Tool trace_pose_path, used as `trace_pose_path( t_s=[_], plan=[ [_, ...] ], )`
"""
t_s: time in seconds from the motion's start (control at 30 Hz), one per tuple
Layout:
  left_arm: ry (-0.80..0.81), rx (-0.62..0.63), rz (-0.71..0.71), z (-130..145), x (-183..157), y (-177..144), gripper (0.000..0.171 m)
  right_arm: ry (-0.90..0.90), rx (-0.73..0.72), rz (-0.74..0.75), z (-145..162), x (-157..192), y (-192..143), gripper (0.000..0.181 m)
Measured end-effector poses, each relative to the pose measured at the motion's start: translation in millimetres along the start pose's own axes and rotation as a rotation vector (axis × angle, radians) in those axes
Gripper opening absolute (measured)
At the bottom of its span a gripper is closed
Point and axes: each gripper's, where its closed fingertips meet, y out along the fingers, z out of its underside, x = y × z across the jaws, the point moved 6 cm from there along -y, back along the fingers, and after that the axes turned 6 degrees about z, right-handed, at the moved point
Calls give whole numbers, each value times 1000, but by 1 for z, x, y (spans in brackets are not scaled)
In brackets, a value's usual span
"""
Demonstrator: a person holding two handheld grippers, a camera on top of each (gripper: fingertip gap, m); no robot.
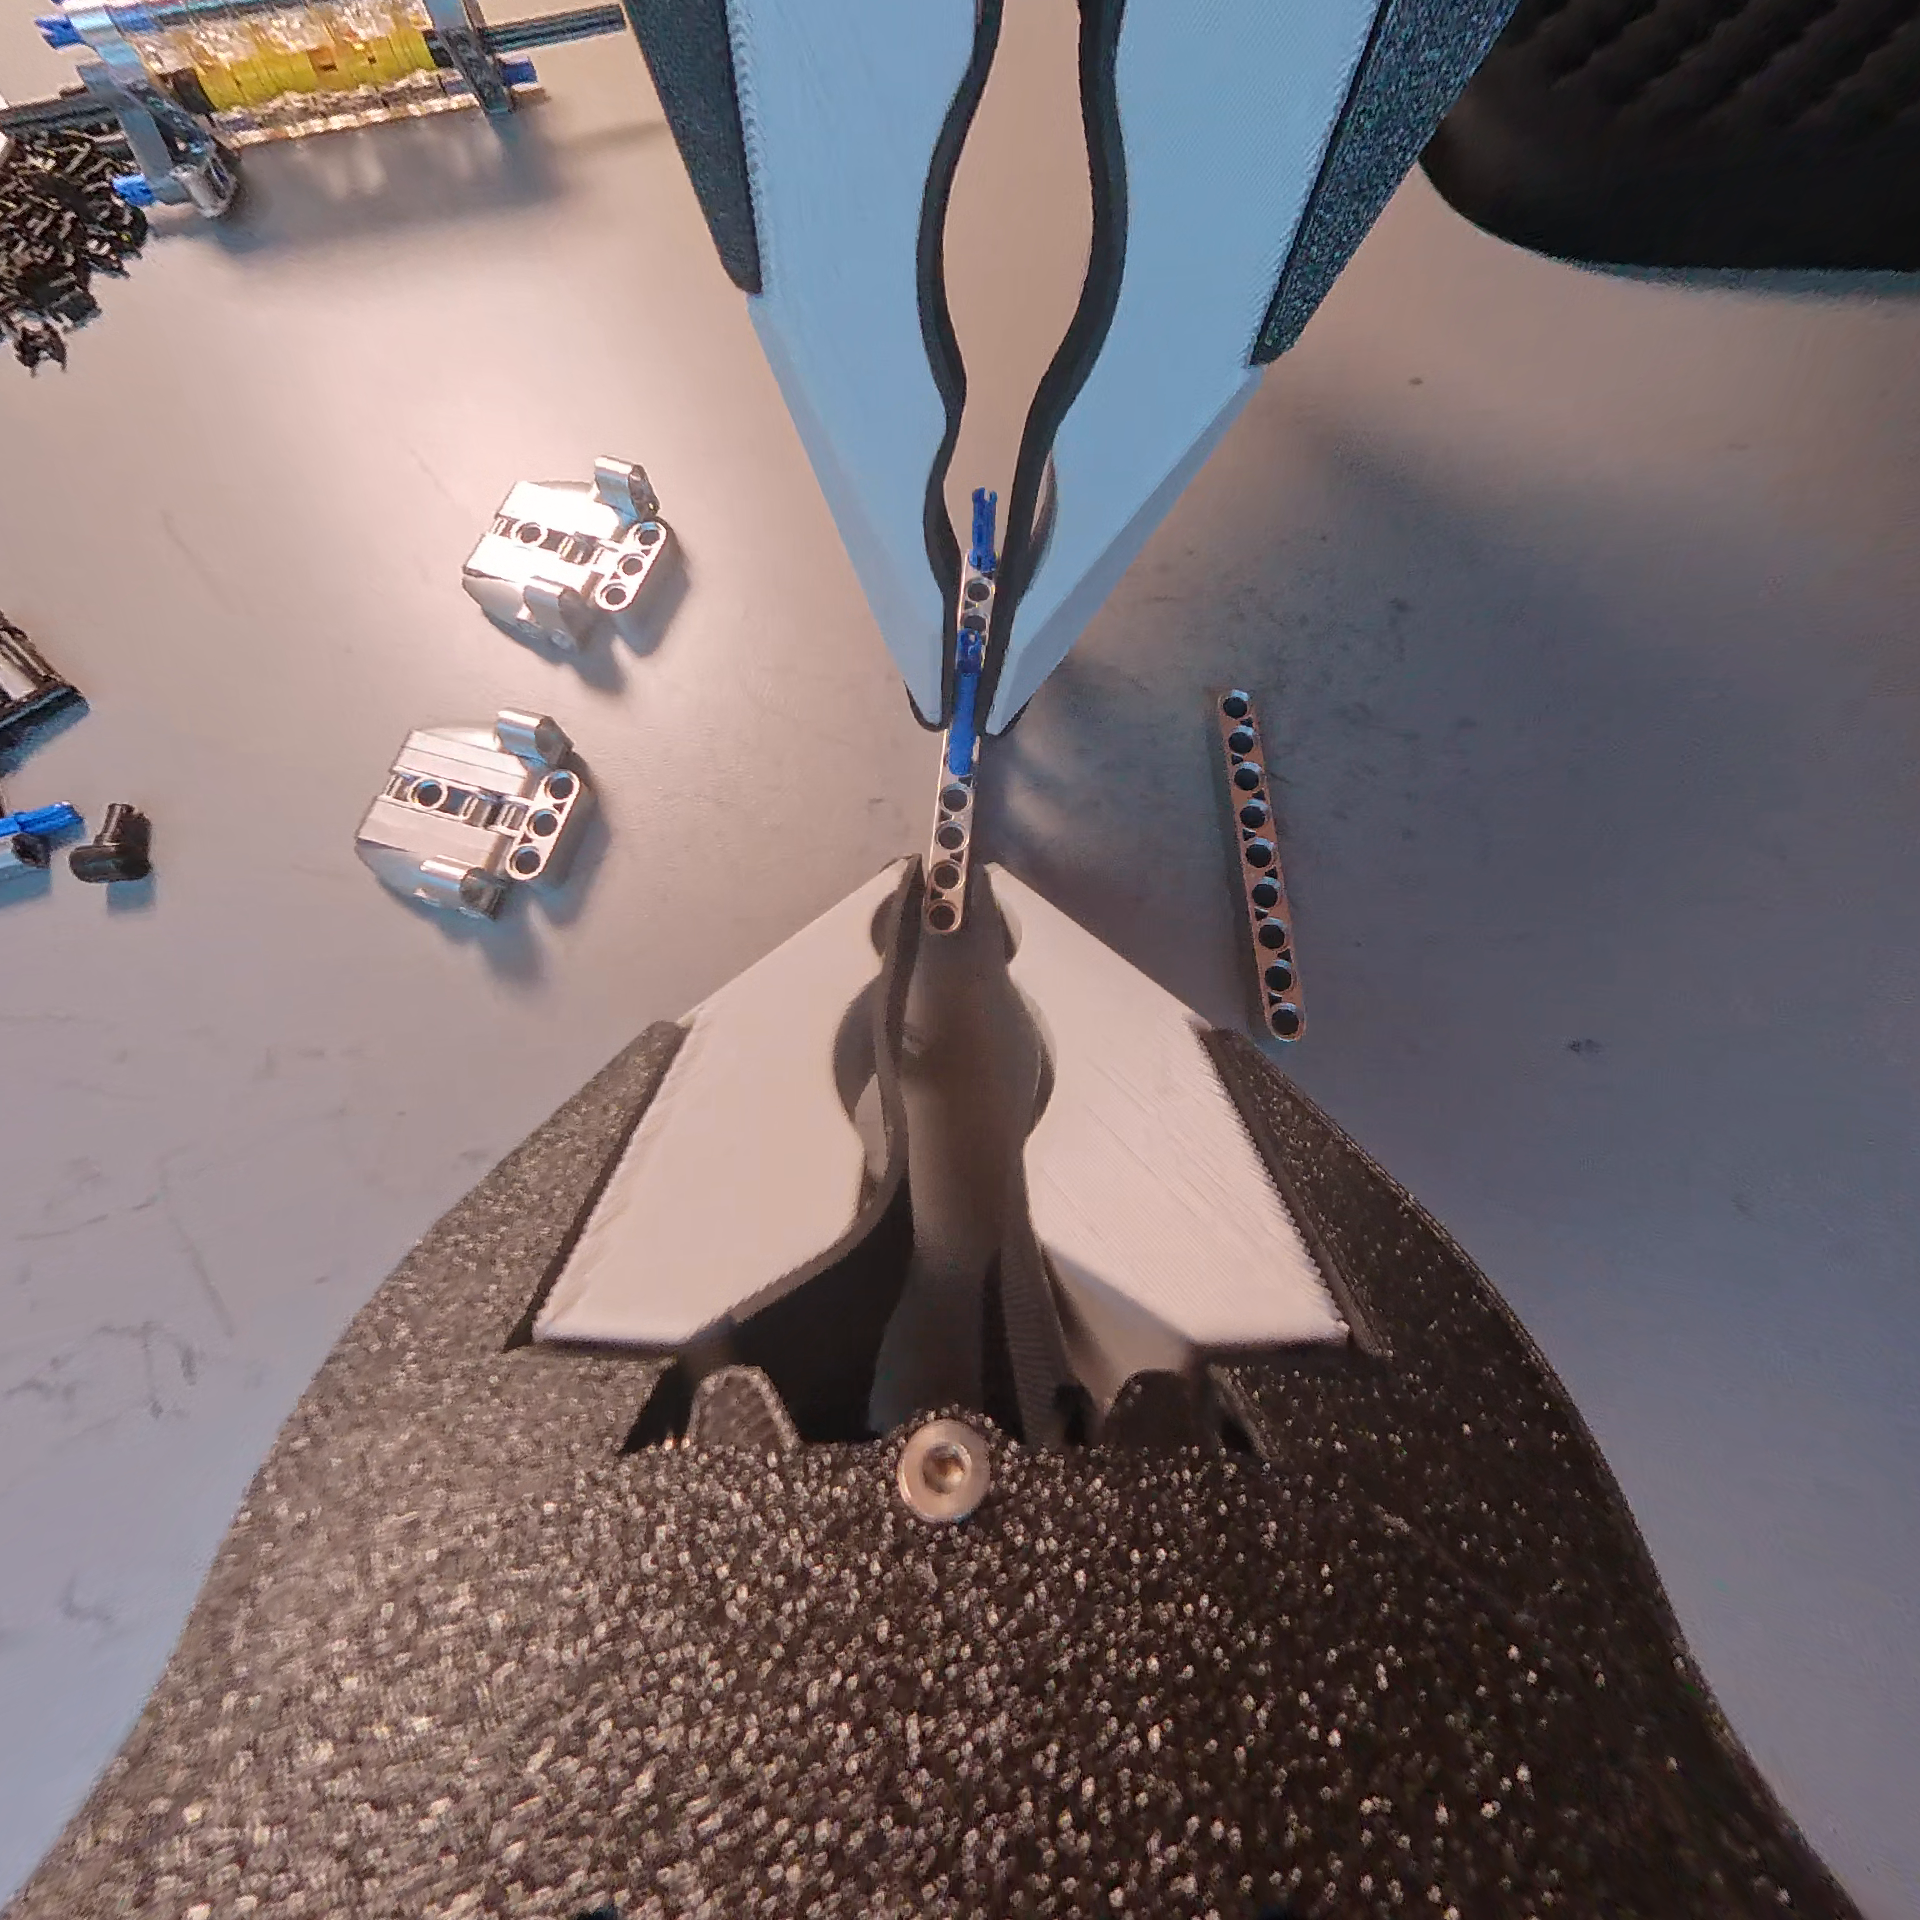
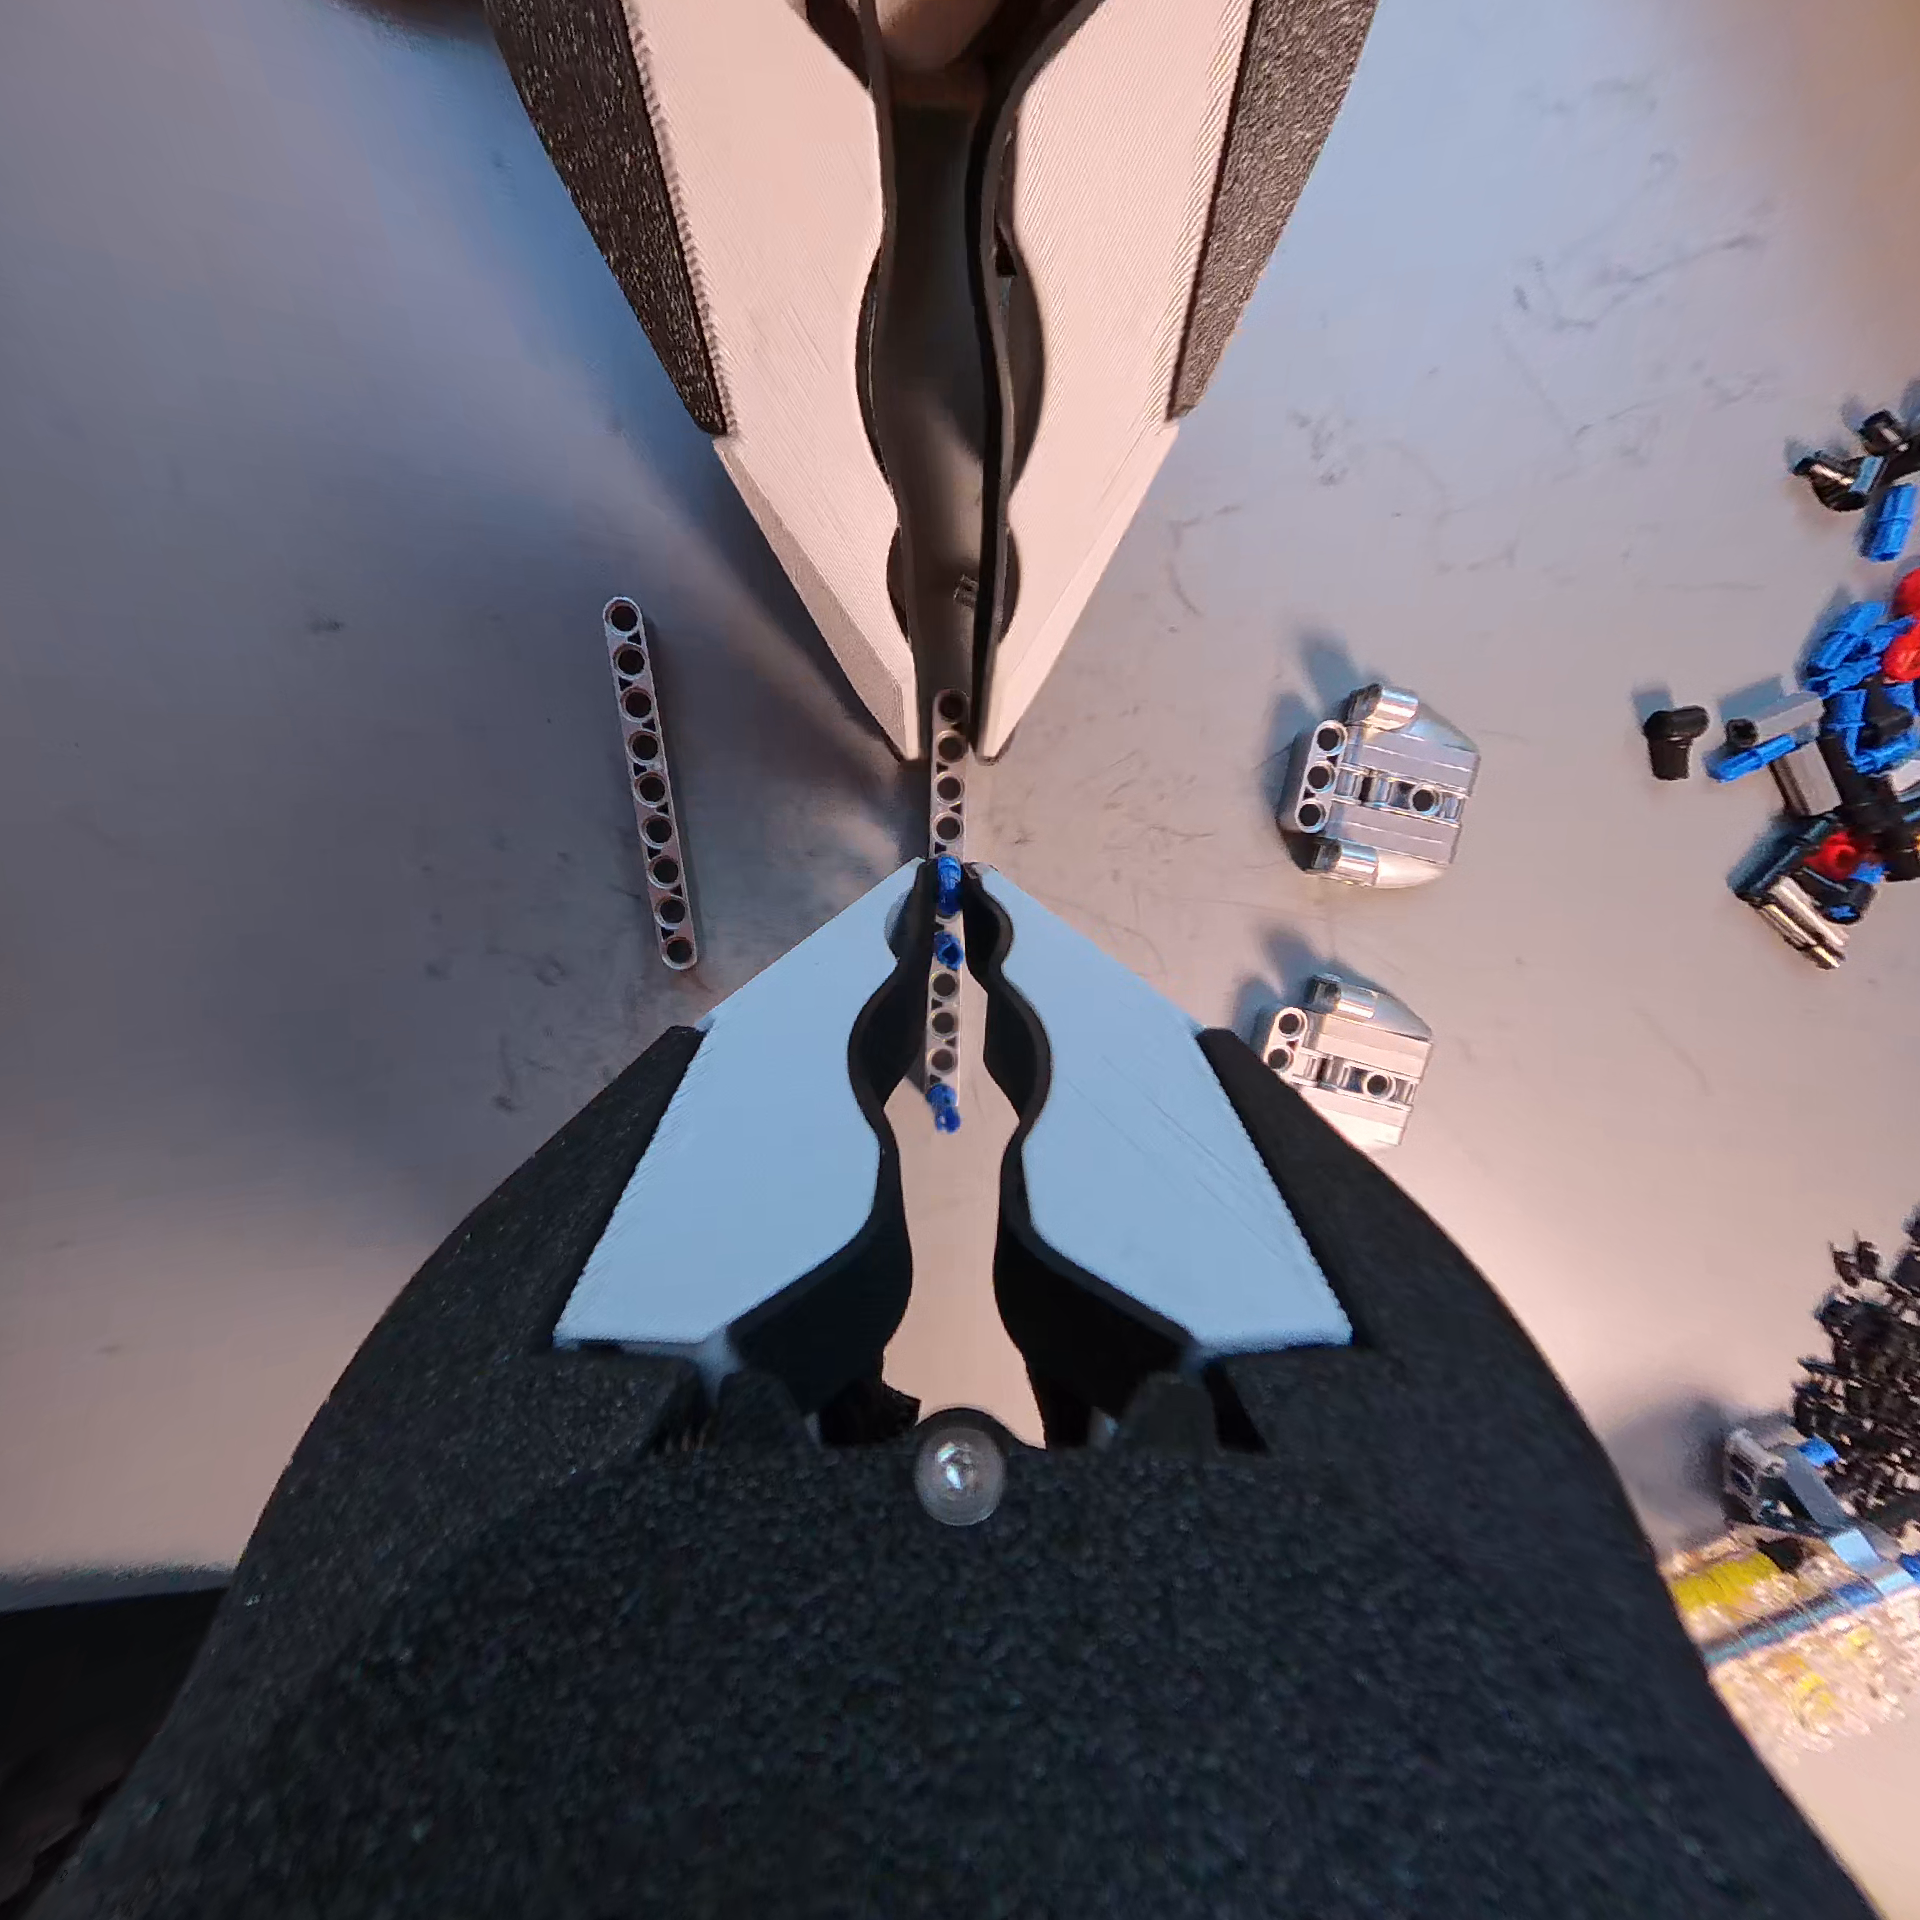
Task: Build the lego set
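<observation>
Grey perforated beam [image 1: 954, 821], thin, with a row of round holes, is held above the table [image 1: 1558, 727] between the two tools, one end in each. Left gripper [image 1: 951, 883] is closed on the near end of this beam; its pale fingertips [image 1: 831, 997] pinch the last holes. Right gripper [image 2: 943, 868] is closed on the opposite end, at the section carrying blue pins [image 2: 945, 881], which stand out of the beam's holes. In each wrist view the other gripper enters from the top edge, facing the camera.

A second grey beam [image 1: 1262, 868] of the same kind lies flat on the table just beside the held one, apart from it. Two silver panel pieces [image 1: 566, 566] [image 1: 473, 810] lie on the far side, near each other. A black connector [image 1: 109, 831] lies loose farther out. A pile of small black parts [image 2: 1860, 1382] and a blue, black and red assembly [image 2: 1839, 790] sit near the table's edge.
</observation>
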Motion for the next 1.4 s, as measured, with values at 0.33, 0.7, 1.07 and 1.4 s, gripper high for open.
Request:
trace_pose_path(
  t_s=[0.33,0.7,1.07,1.4],
  plan=[
    [-13,19,5,1,1,1,5,-64,73,20,-1,-1,1,2],
    [-27,12,26,1,2,2,5,-427,267,-3,-15,3,3,2],
    [-31,10,41,1,3,1,5,-529,334,-26,-23,6,11,2],
    [-57,0,66,1,3,-1,5,-216,212,-22,-16,1,16,0]
  ],
)
